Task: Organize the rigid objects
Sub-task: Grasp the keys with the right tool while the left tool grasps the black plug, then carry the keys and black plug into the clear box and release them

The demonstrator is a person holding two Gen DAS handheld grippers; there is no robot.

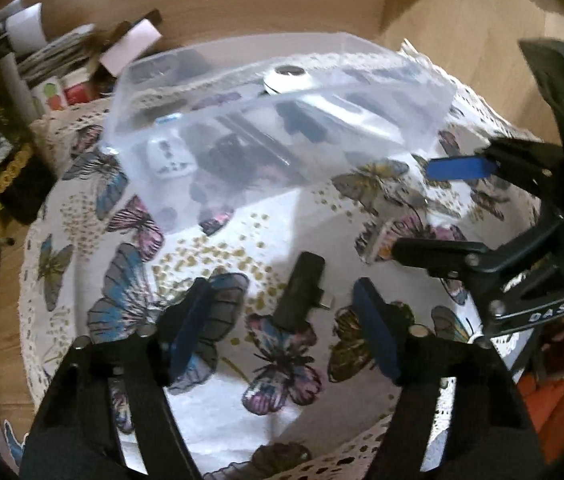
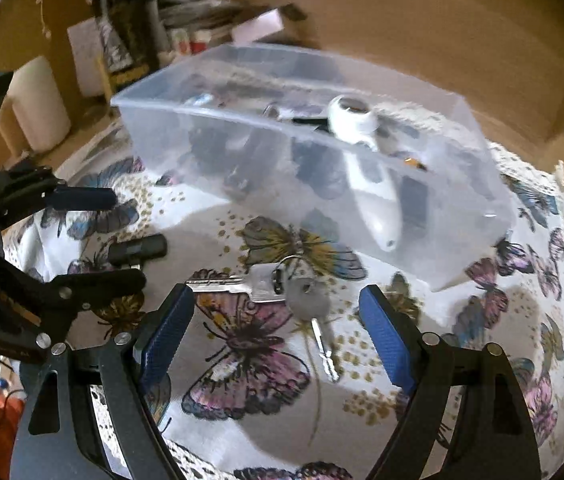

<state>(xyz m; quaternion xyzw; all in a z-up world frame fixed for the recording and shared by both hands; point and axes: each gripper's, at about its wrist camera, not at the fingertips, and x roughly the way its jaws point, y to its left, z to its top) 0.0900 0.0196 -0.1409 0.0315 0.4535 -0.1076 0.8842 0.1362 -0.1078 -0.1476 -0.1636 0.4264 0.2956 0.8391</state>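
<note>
- Left wrist view shows the left gripper (image 1: 282,324) with its fingers spread wide and empty, straddling a small black USB-C adapter (image 1: 300,290) that lies on the butterfly-print counter (image 1: 217,400); its metal plug juts to the right, so closing squarely on the long black body looks safer than catching the plug
- Right wrist view shows the right gripper (image 2: 277,332) likewise spread and holding nothing, poised over a pair of keys on a ring (image 2: 282,284); the keys lie flat and splayed, so I would pinch at the bows near the ring, pads low to the cloth, lest a blade slip out
- Just beyond both stands the clear plastic bin (image 2: 362,160), already holding a white device and dark items; lift clear of its near wall before letting go
</note>
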